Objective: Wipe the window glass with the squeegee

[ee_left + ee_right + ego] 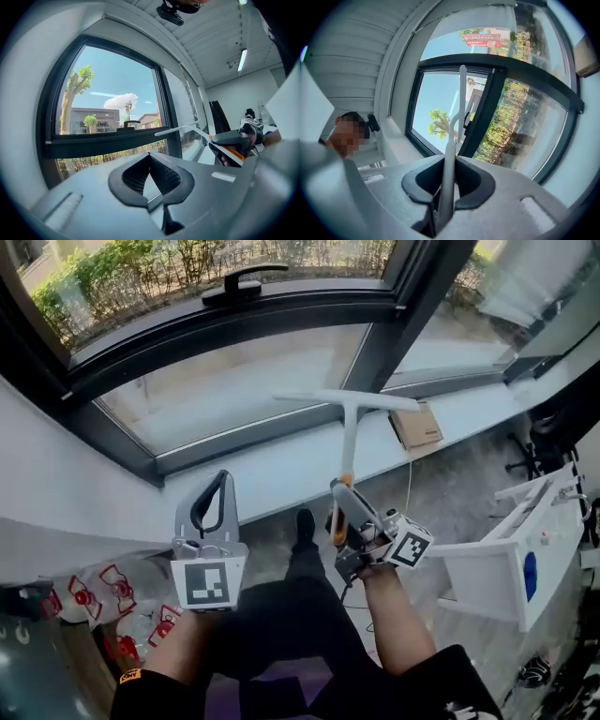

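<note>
Squeegee [449, 159] handle's end — hidden between jaws.

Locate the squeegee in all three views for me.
Head view: squeegee centre, upright, held by the right gripper.
Left gripper view: squeegee right of centre, white blade before the glass.
Right gripper view: squeegee centre, clamped between the jaws.
Shared landmark: dark window frame.

Three views, all toward the window [244, 381]
</note>
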{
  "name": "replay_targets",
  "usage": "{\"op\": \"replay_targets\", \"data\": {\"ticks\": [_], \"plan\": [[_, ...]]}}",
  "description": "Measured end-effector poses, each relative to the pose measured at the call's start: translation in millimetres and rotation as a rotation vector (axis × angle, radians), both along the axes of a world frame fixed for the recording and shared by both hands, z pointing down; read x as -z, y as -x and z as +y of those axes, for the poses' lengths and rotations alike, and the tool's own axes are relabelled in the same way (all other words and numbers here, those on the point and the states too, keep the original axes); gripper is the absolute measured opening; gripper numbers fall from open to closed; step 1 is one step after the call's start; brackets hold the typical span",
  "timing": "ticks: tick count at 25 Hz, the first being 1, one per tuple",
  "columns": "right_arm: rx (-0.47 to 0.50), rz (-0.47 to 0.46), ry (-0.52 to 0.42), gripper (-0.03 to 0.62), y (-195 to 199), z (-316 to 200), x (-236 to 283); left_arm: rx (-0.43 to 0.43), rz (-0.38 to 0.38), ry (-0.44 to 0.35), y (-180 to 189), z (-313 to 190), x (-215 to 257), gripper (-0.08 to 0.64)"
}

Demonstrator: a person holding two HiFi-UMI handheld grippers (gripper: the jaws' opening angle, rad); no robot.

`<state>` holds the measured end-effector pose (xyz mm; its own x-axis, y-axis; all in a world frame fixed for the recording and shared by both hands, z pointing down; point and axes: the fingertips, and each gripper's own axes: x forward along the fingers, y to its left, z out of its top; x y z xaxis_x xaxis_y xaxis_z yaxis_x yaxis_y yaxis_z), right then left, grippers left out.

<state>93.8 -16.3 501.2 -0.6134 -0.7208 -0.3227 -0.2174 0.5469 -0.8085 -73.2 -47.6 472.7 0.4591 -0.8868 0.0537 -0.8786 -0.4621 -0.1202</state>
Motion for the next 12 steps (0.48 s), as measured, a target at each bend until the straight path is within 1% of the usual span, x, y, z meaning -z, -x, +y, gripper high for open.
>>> {"op": "replay_targets", "data": {"ticks": [2, 4, 6, 9, 12], "plan": [[-0.033, 0.027, 0.024, 0.046, 7, 21, 5, -0.009, 0.023, 0.010, 15, 19, 4, 0.008], [-0.052, 0.050, 0.044, 0.046, 13, 41, 13, -0.022, 0.050, 0.015, 23, 37, 7, 0.008], [-0.060, 0.069, 0.050, 0.046, 18, 60, 20, -0.035, 0.061, 0.014, 26, 53, 10, 0.008], [-0.063, 0.098, 0.050, 0.046, 17, 84, 27, -0.053, 0.069, 0.020, 20, 73, 10, 0.008], [-0.073, 0.143, 0.064, 0.046, 7, 109, 21, -0.062, 0.093, 0.063, 10, 93, 1, 0.008]]}}
